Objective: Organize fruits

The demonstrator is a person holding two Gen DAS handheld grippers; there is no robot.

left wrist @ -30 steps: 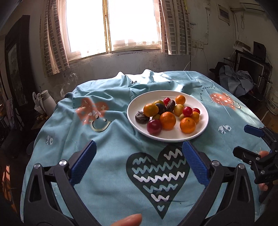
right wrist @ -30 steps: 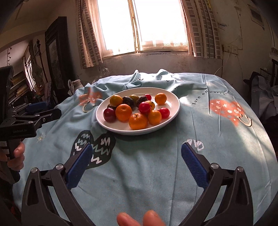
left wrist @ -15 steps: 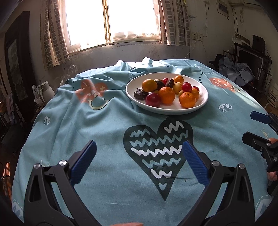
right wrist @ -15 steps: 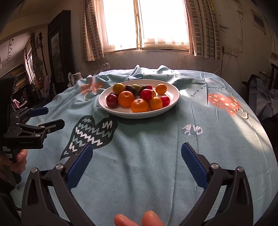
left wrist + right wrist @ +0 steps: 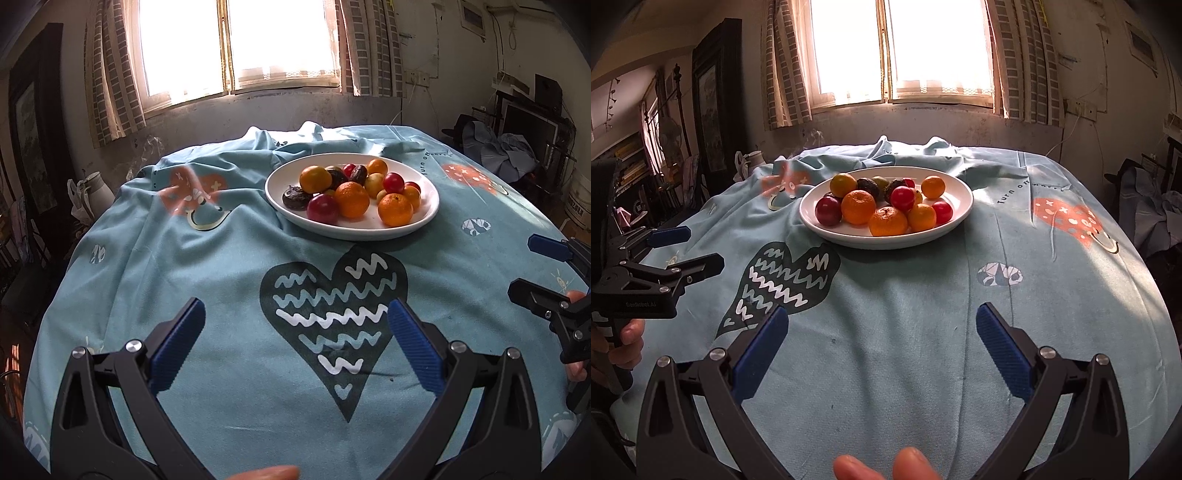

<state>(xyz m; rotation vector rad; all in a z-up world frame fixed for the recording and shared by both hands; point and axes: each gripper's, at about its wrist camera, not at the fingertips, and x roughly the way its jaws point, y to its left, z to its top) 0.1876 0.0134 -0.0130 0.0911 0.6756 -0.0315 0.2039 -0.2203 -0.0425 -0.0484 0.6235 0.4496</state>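
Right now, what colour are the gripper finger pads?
Blue, ribbed pads on black arms; clearest in the right wrist view.

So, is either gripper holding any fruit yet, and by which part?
Nothing is held. The left gripper and right gripper are both open over the tablecloth; all the fruit sits on the plate.

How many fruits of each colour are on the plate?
Orange fruits: 5
Red fruits: 4
Dark brown fruits: 3
Yellowish fruits: 2 showing, maybe more hidden
Total: 14 showing, all on the white plate
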